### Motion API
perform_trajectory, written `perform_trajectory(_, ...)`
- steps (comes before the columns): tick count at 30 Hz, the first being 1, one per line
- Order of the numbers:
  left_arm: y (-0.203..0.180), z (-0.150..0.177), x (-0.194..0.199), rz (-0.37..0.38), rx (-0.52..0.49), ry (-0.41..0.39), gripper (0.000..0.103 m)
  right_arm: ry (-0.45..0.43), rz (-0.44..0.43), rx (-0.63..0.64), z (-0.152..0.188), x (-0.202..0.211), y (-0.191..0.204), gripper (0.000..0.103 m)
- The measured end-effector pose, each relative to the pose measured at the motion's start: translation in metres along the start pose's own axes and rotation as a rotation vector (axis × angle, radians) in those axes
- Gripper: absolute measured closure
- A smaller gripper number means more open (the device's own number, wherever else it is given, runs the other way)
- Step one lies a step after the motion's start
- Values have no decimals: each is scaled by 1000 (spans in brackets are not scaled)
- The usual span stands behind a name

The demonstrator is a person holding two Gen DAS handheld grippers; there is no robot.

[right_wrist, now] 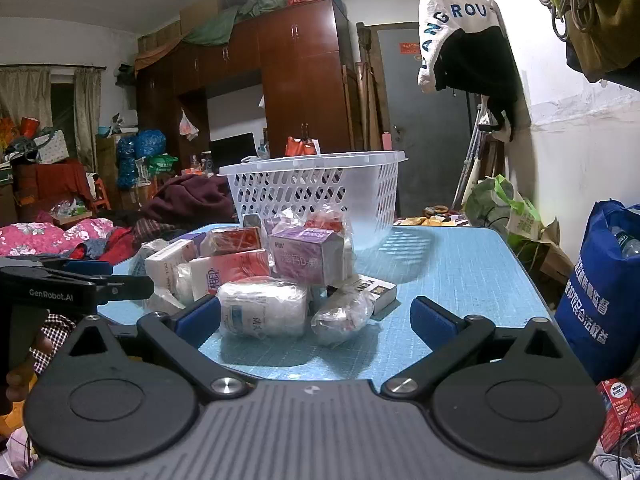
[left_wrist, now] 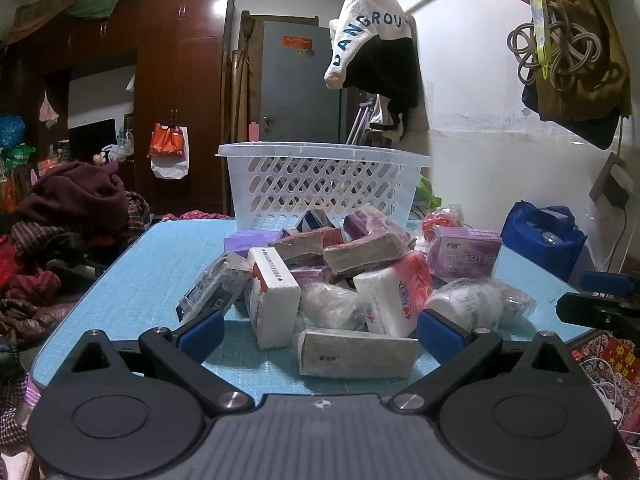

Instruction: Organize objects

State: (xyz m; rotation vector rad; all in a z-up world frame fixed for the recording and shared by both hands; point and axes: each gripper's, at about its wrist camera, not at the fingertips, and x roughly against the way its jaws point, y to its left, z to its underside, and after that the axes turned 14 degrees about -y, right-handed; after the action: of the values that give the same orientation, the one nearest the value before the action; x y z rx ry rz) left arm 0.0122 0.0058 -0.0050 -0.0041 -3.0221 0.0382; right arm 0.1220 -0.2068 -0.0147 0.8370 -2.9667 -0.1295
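A heap of small packs and boxes lies on the blue table: a pink tissue pack, a white box, a purple box and a wrapped grey box. A white lattice basket stands behind the heap. My left gripper is open and empty, its fingers either side of the grey box. In the right wrist view my right gripper is open and empty in front of a wrapped white bottle, the purple box and the basket.
A blue bag stands at the table's right edge. Piled clothes lie left of the table. A white garment hangs on the wall above. The left gripper shows at the left edge of the right wrist view.
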Motion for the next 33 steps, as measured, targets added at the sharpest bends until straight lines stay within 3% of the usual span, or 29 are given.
perform_trajectory(33,-1,1,-1,5,3,11,0,4,-8,4,1,0,0,0)
